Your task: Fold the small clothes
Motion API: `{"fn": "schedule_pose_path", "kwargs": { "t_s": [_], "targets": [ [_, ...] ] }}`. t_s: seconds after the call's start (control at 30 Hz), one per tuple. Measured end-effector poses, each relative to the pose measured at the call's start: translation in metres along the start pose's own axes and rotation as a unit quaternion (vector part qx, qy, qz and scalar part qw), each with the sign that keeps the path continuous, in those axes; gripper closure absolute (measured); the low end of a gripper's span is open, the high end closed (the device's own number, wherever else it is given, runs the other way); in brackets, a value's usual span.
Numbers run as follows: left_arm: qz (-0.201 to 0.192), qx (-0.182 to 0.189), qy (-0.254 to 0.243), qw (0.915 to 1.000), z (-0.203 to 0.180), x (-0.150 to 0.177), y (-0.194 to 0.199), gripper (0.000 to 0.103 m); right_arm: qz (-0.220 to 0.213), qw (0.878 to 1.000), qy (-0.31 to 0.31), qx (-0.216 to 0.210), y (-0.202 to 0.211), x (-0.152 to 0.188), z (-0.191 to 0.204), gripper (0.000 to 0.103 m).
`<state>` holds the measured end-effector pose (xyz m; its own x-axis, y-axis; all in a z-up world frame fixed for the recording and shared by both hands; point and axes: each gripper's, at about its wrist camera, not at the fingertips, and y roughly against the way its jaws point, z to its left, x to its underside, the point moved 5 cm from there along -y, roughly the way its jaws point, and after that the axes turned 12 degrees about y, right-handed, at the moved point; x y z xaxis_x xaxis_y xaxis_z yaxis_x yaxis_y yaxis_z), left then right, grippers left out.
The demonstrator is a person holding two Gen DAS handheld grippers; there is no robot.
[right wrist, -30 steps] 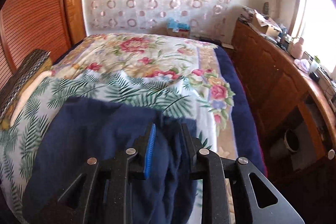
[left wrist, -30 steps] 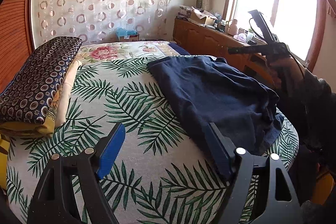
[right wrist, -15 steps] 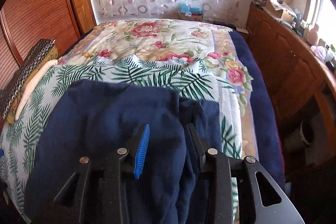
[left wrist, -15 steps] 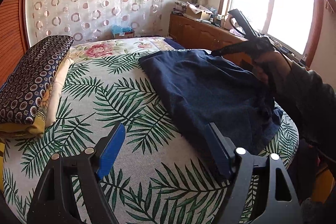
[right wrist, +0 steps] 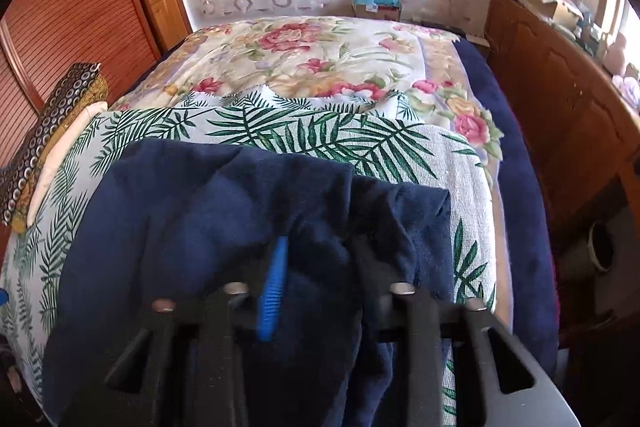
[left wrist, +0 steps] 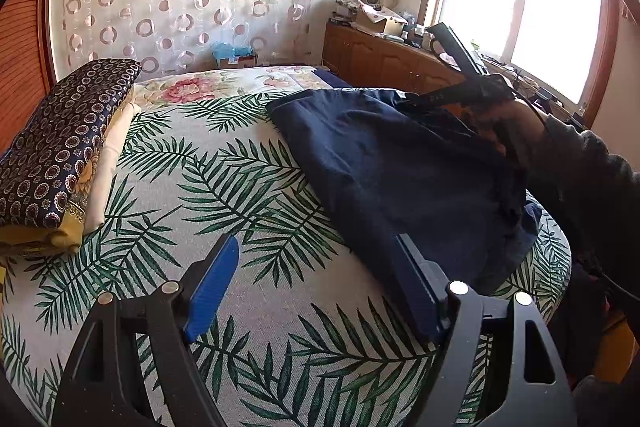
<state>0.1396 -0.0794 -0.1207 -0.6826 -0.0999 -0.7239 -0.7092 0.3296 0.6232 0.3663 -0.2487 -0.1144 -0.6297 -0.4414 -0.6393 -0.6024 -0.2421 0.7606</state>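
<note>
Bed: one bed [left wrist: 224,187] carried everything, under a palm-leaf cover near you and a floral quilt [right wrist: 320,59] toward its far end.
Garment: one navy garment [left wrist: 384,163] lay bunched along the bed's right edge, reaching to the near right corner, with a loose flap [right wrist: 416,219] turned out on its right side.
Folded pile: one stack [left wrist: 60,147] sat at the bed's left edge, a ring-patterned piece on top of a cream one; it looked finished.
Right gripper: your right gripper [right wrist: 316,291] was down in the navy cloth, its jaws closing on a ridge of fabric between the blue pad and the dark one.
Left gripper: your left gripper [left wrist: 316,291] hung over the near edge, jaws spread wide, nothing between them; its right finger [left wrist: 416,287] was just beside the garment's near hem.
Step in hand: by my reading, you were taking hold to spread the garment flat before any fold.
Doing it well: you needed one layer at an edge, not a thick wad from the middle; the left jaws should have taken the near hem so both hands could pull the cloth taut.
Count: two grippers, one garment to fold, one folded stack of two pieces.
</note>
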Motion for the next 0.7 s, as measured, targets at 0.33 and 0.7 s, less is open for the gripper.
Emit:
{"fn": "schedule_pose_path", "kwargs": {
  "t_s": [0.33, 0.7],
  "targets": [
    [0.005, 0.001, 0.001, 1.0, -0.001, 0.003, -0.004, 0.024, -0.1, 0.993, 0.025, 0.065, 0.057, 0.002, 0.009, 0.095],
    [0.008, 0.005, -0.009, 0.9999, -0.009, 0.006, -0.005, 0.024, -0.037, 0.993, -0.027, 0.105, 0.043, 0.023, -0.014, 0.077]
  ]
}}
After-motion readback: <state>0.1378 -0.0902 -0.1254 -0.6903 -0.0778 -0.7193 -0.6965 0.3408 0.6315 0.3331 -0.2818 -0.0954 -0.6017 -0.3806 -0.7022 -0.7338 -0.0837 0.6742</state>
